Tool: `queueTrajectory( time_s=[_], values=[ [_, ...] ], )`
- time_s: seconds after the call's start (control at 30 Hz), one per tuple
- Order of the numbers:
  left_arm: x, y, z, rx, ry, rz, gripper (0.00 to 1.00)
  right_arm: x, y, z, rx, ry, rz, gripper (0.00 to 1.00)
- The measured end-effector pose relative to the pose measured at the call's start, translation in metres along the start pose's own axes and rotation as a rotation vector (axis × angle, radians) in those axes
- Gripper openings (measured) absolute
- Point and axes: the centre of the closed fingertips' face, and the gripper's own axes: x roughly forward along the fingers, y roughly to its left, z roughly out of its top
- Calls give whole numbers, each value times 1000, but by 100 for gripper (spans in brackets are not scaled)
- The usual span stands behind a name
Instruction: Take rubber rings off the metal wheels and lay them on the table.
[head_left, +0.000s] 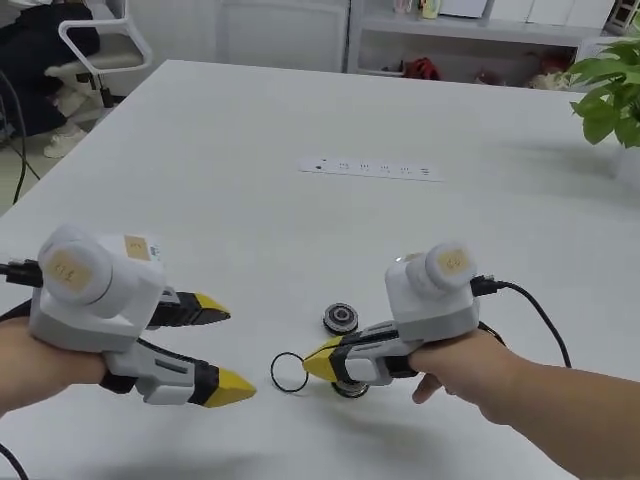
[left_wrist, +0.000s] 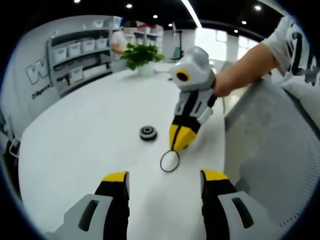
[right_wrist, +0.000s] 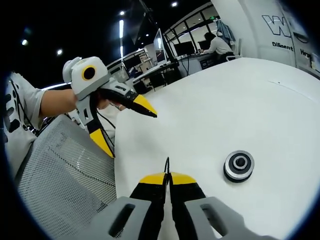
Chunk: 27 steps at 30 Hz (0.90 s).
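My right gripper (head_left: 318, 362) is shut on a thin black rubber ring (head_left: 273, 373), which hangs from its yellow tips just over the white table (head_left: 300, 230). In the right gripper view the ring (right_wrist: 167, 164) shows edge-on, sticking up from between the shut jaws. A metal wheel (head_left: 340, 318) with a black band around it lies just beyond the ring. A second dark wheel (head_left: 350, 388) is partly hidden under the right gripper. My left gripper (head_left: 224, 345) stands open to the left of the ring, holding nothing. In the left gripper view, the ring (left_wrist: 169, 171) lies ahead of my open jaws.
A white power strip (head_left: 370, 168) lies flat at the table's middle. A green plant (head_left: 608, 90) stands at the far right edge. An office chair (head_left: 100, 50) is beyond the far left corner. A grey mesh chair back (right_wrist: 65, 175) is near the table's front edge.
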Motion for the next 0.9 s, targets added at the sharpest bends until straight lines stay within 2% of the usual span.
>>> queueTrajectory(
  time_s=[0.37, 0.9],
  values=[
    [2, -1, 0, 0, 5, -4, 58, -2, -1, -2, -40, 6, -18, 15],
    [5, -3, 3, 11, 7, -19, 58, -13, 1, -1, -63, -9, -21, 25]
  ],
)
